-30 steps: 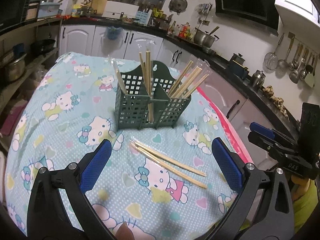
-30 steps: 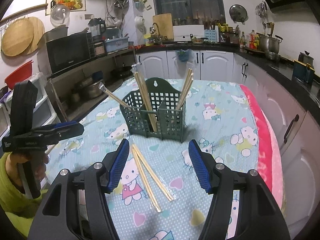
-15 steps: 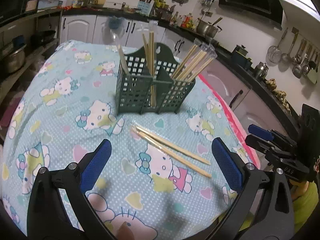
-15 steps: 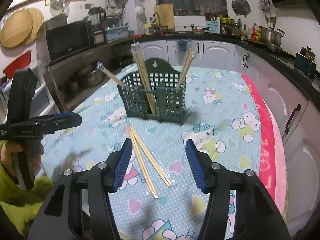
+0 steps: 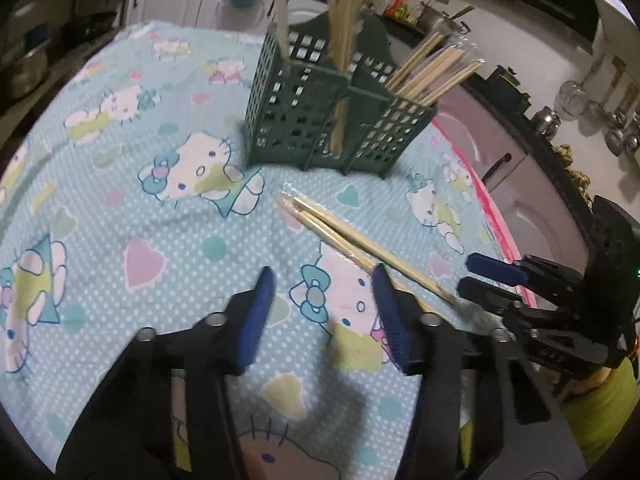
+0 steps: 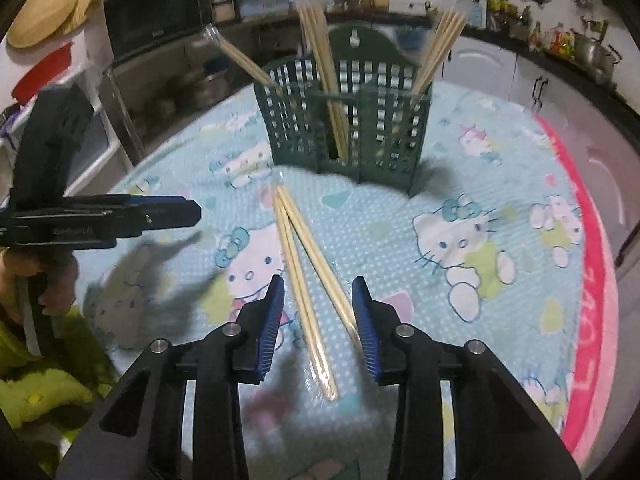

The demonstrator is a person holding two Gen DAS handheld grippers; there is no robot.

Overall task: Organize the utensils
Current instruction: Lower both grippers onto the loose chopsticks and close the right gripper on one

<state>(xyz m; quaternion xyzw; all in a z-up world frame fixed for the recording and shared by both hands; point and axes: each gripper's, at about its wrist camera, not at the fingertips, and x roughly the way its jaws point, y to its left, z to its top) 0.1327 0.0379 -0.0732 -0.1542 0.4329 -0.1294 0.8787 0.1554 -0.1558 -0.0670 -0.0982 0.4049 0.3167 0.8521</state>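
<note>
Low centre of the right wrist view: right gripper [image 6: 318, 300] hanging just over the loose chopsticks [image 6: 298, 276], jaws released, nothing held, the two blue pads straddling the sticks' near ends. Lying flat on the tabletop [image 6: 500, 216], those sticks, in clear wrap by the look of the sheen, long axis running up the frame from between the pads toward the green holder [image 6: 344, 120], tips converging just short of its base and fanning apart toward the camera. Closing straight in across that axis looks the natural grab, though the splayed near ends could slip one stick out of the pinch.

Over in the left wrist view, left gripper [image 5: 322, 292] also released and empty, with the same chopsticks [image 5: 352, 240] slanting from centre frame down to the lower right, passing behind its right pad and off to that side rather than between the pads. Poorly lined up, then. Right gripper [image 5: 490, 280] visible there at the right edge, near the sticks' far ends.

Clearly nearer and better aligned: the right hand. Holder [image 5: 336, 120] upright beyond, at upper centre, several bundles already standing in its compartments.
</note>
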